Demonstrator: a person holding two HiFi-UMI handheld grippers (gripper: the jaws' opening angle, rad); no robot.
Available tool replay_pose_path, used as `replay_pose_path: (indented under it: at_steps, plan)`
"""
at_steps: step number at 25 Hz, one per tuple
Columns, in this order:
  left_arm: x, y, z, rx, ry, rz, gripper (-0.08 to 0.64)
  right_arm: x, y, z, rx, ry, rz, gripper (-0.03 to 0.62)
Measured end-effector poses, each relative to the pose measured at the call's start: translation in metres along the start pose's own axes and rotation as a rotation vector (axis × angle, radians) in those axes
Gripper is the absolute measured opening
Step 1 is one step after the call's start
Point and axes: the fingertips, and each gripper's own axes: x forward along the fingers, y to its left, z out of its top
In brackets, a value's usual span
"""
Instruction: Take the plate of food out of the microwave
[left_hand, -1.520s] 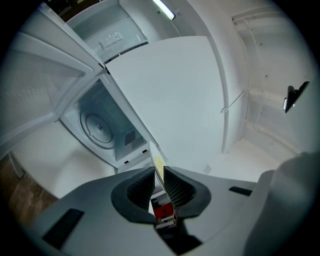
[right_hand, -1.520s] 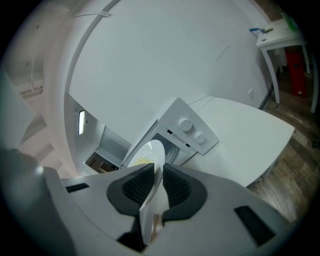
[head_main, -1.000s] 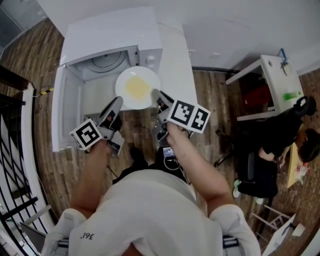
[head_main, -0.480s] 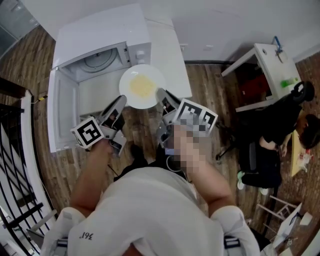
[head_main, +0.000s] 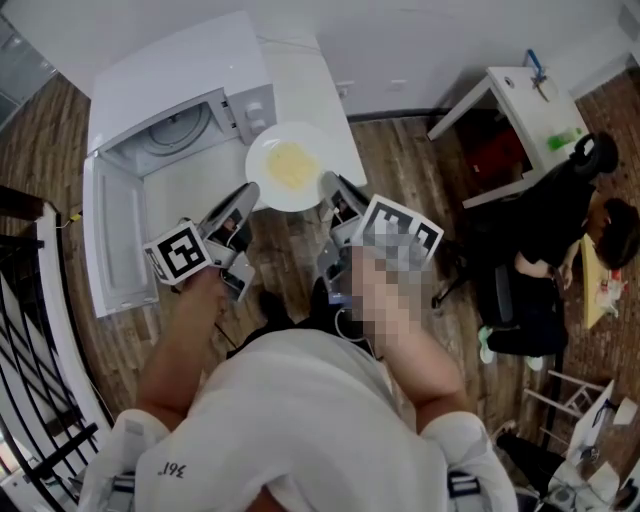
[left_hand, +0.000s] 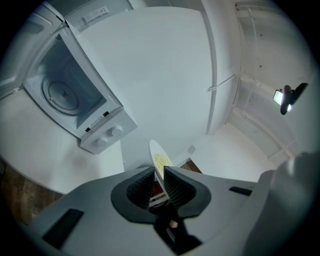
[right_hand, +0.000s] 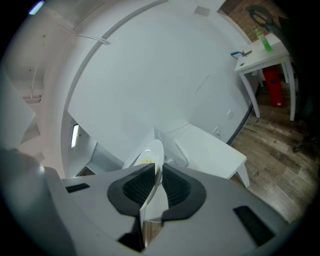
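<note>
A white plate (head_main: 262, 165) with flat yellow food (head_main: 292, 165) hangs level in front of the open white microwave (head_main: 170, 75), just right of its control panel. My left gripper (head_main: 248, 192) is shut on the plate's near left rim. My right gripper (head_main: 328, 183) grips the near right rim, its jaws closing a little tighter on it. In the left gripper view the plate (left_hand: 159, 159) stands edge-on between the ribbed pads of the left gripper (left_hand: 159, 175). The right gripper view shows the plate's rim (right_hand: 152, 152) pinched in the right gripper (right_hand: 159, 172). The microwave cavity (left_hand: 65, 92) holds only its turntable.
The microwave door (head_main: 115, 240) hangs wide open to the left. The microwave stands on a white table (head_main: 335, 130). A white desk (head_main: 520, 110) and a seated person (head_main: 560, 270) are at the right, a black railing (head_main: 40, 350) at the left, over wooden floor.
Both grippers have carried the plate away from the microwave's mouth, to the right past the control panel. Both still grip its rim.
</note>
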Motion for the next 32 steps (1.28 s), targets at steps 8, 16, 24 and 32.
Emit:
replay_pose_path:
  at_steps: [8, 16, 24, 32]
  plan:
    - [0.020, -0.010, -0.014, 0.005, 0.050, -0.017, 0.060, -0.017, -0.018, 0.012, 0.015, -0.030, -0.025, 0.049]
    - [0.031, -0.015, -0.029, 0.000, 0.081, -0.033, 0.060, -0.027, -0.035, 0.013, 0.025, -0.039, -0.039, 0.051]
    - [0.041, -0.024, -0.034, -0.004, 0.097, -0.061, 0.060, -0.034, -0.043, 0.021, 0.037, -0.053, -0.035, 0.051]
    - [0.050, -0.026, -0.042, -0.004, 0.119, -0.066, 0.060, -0.039, -0.053, 0.025, 0.047, -0.065, -0.044, 0.050]
